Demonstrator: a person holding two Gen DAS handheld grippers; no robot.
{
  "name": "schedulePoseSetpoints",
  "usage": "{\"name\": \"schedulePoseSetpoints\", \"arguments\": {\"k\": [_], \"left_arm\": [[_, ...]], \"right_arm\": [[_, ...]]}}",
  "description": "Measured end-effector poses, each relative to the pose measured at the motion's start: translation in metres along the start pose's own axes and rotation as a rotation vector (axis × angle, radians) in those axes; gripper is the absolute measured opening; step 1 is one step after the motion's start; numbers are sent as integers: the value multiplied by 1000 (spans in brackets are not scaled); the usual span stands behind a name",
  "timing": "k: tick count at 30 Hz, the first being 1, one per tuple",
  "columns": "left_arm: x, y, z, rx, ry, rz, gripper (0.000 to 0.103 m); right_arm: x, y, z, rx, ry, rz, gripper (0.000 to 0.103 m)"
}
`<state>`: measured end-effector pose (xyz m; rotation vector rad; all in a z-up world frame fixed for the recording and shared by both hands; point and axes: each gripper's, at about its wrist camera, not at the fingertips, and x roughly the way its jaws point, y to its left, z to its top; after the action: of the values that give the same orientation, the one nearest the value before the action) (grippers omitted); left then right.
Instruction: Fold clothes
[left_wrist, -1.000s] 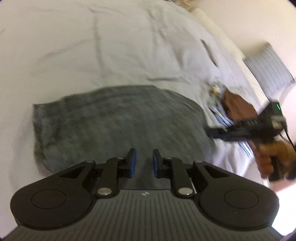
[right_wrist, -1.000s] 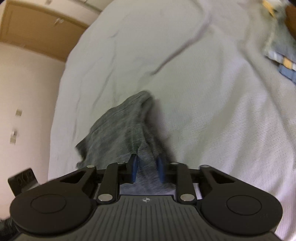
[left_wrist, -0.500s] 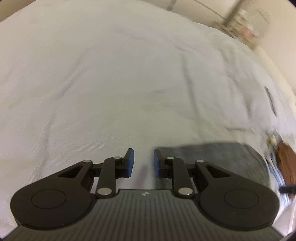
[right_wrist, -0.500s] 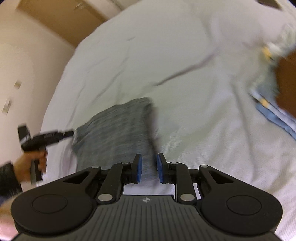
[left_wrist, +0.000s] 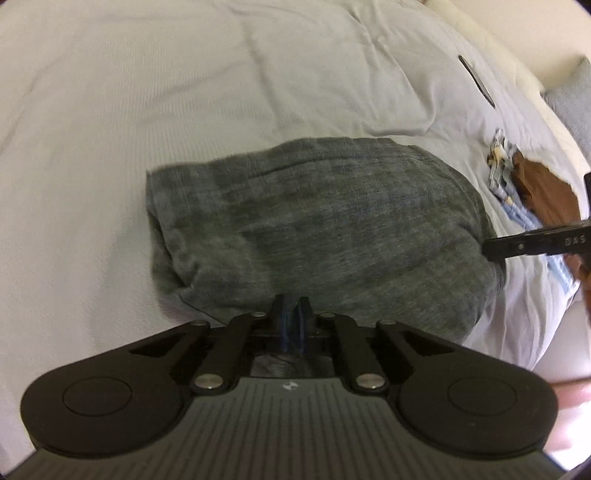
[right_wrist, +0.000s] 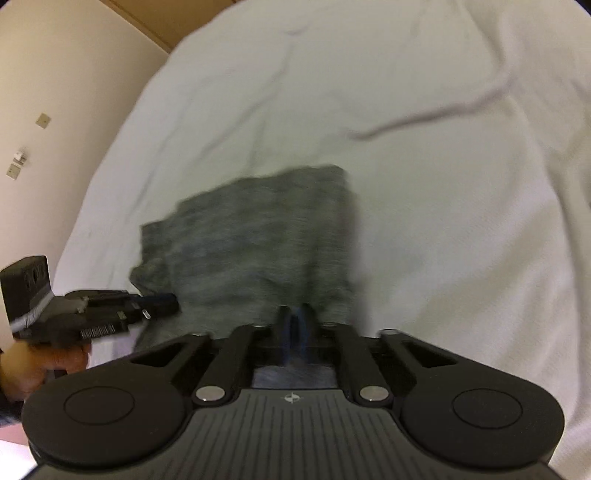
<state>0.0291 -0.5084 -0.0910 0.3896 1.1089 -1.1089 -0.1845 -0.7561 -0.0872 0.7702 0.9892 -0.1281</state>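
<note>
A grey knit garment (left_wrist: 332, 221) lies folded into a thick bundle on the white bedsheet (left_wrist: 184, 92). My left gripper (left_wrist: 291, 308) is shut on its near edge, and grey fabric shows under the closed fingers. At the bundle's right end the tip of my right gripper (left_wrist: 517, 247) touches the cloth. In the right wrist view the same garment (right_wrist: 258, 236) stretches away from my right gripper (right_wrist: 295, 314), which is shut on its near edge. There my left gripper (right_wrist: 147, 308) sits at the garment's left side, held by a hand (right_wrist: 33, 365).
A brown garment (left_wrist: 543, 188) and blue checked clothes (left_wrist: 517, 206) lie heaped at the bed's right side. A grey pillow (left_wrist: 572, 103) and a slim dark object (left_wrist: 476, 79) lie farther back. A beige wall with switch plates (right_wrist: 42, 120) borders the bed.
Half a second ago both grippers were open, the left one aimed at bare sheet. Now the left has swung back onto the garment, and both are shut on its edges.
</note>
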Motion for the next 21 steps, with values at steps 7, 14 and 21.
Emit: {"name": "schedulePoseSetpoints", "arguments": {"k": [7, 14, 21], "left_arm": [[-35, -59, -5, 397, -37, 109, 24], [10, -145, -67, 964, 49, 182, 26], [17, -122, -64, 873, 59, 306, 18]], "right_arm": [[-20, 26, -6, -190, 12, -77, 31], [9, 98, -39, -686, 69, -152, 34], [20, 72, -37, -594, 93, -125, 29]]}}
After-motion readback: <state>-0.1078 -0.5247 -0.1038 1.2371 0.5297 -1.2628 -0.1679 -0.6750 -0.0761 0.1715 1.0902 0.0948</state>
